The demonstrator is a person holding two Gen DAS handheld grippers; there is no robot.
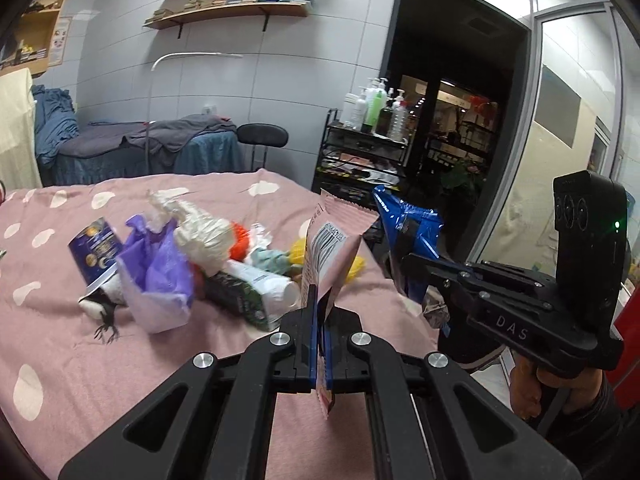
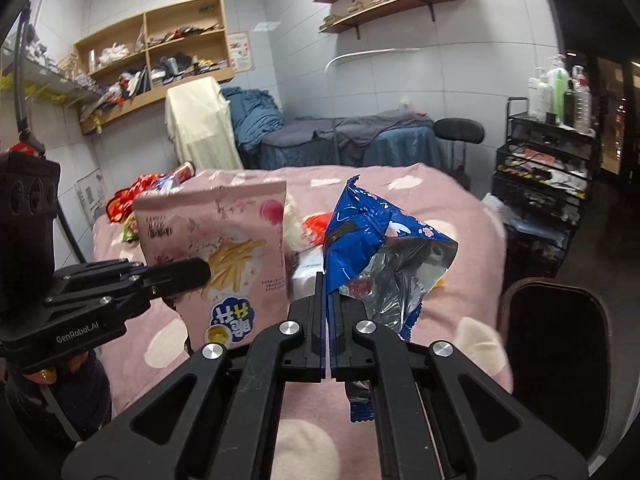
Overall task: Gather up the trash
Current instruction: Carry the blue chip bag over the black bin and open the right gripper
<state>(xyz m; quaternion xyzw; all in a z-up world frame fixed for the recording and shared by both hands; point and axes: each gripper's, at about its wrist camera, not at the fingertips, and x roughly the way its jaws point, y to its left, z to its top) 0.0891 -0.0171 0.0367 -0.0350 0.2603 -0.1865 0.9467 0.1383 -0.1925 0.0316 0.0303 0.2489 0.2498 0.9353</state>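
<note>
My left gripper (image 1: 319,312) is shut on a pink snack bag (image 1: 332,240), held upright above the bed; the bag also shows in the right wrist view (image 2: 224,248). My right gripper (image 2: 326,304) is shut on an opened blue foil snack bag (image 2: 376,248), held up beside the pink one; it also shows in the left wrist view (image 1: 408,224). A pile of trash lies on the pink bedspread (image 1: 80,360): a blue paper cup (image 1: 96,252), purple tissue (image 1: 160,268), a white crumpled bag (image 1: 200,232) and a wipes pack (image 1: 256,292).
A dark bin (image 2: 556,356) stands at the bed's right side. A black trolley with bottles (image 1: 360,148) and a dark doorway are beyond the bed. More wrappers (image 2: 132,200) lie at the bed's far left corner. Another bed (image 2: 340,140) stands at the back wall.
</note>
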